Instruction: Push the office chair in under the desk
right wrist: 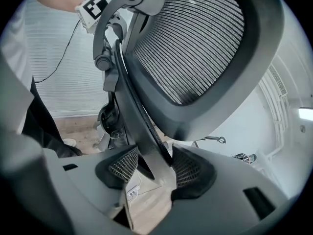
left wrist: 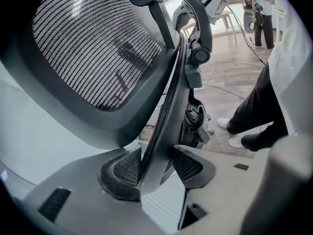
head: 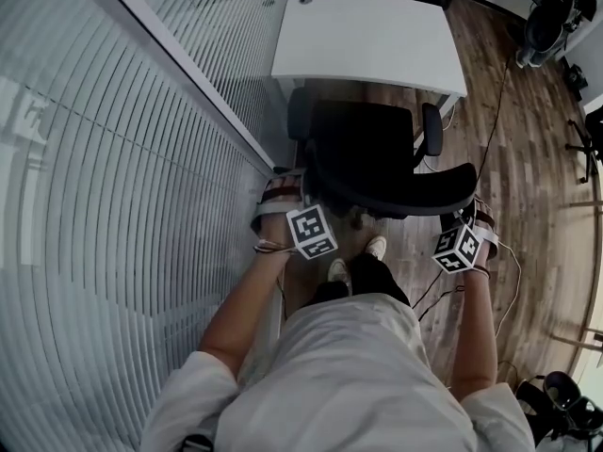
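- Head view: office chair (head: 377,158) seat partly under tabletop (head: 367,36), backrest toward the person, placed for pushing.
- Left gripper view: left gripper (left wrist: 156,173) jaws clamp backrest rim, spread wide.
- Right gripper view: right gripper (right wrist: 149,173) jaws grip opposite rim, steadying the push.

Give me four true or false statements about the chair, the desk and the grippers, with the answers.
1. The left gripper and the right gripper each clamp an edge of the chair backrest. True.
2. The desk is black. False: it is white.
3. The slatted blinds run along the person's left. True.
4. The person's shoes are black. False: they are white.
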A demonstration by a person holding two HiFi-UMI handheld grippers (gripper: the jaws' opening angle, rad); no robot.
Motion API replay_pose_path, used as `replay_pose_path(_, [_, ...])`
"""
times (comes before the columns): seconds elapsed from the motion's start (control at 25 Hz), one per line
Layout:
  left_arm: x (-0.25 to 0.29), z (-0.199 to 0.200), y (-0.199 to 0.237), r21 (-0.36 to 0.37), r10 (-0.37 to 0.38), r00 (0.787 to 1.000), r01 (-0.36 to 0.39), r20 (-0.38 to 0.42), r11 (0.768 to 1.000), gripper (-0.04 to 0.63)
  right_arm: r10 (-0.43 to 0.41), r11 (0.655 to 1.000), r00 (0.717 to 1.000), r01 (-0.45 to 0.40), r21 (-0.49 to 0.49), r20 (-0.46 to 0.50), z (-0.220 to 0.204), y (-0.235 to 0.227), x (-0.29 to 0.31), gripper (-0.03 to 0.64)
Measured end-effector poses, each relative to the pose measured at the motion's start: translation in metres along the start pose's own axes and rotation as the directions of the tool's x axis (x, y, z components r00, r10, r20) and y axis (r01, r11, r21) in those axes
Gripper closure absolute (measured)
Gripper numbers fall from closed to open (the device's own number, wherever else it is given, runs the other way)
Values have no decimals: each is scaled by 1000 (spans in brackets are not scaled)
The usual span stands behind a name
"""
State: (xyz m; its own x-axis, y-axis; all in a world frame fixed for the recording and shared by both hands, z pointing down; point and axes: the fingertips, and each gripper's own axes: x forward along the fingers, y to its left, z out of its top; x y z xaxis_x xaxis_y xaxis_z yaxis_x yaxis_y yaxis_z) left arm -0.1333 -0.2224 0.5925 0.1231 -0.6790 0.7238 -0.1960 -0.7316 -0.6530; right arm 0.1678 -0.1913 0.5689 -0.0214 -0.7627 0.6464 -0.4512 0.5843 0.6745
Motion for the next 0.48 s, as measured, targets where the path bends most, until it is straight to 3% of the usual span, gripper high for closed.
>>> replay_pose_path(0.48, [41,12,44,-10,2,1000,-2,-30,1000,379,15,1000,1000,-14,-16,20,9,-40,43,383])
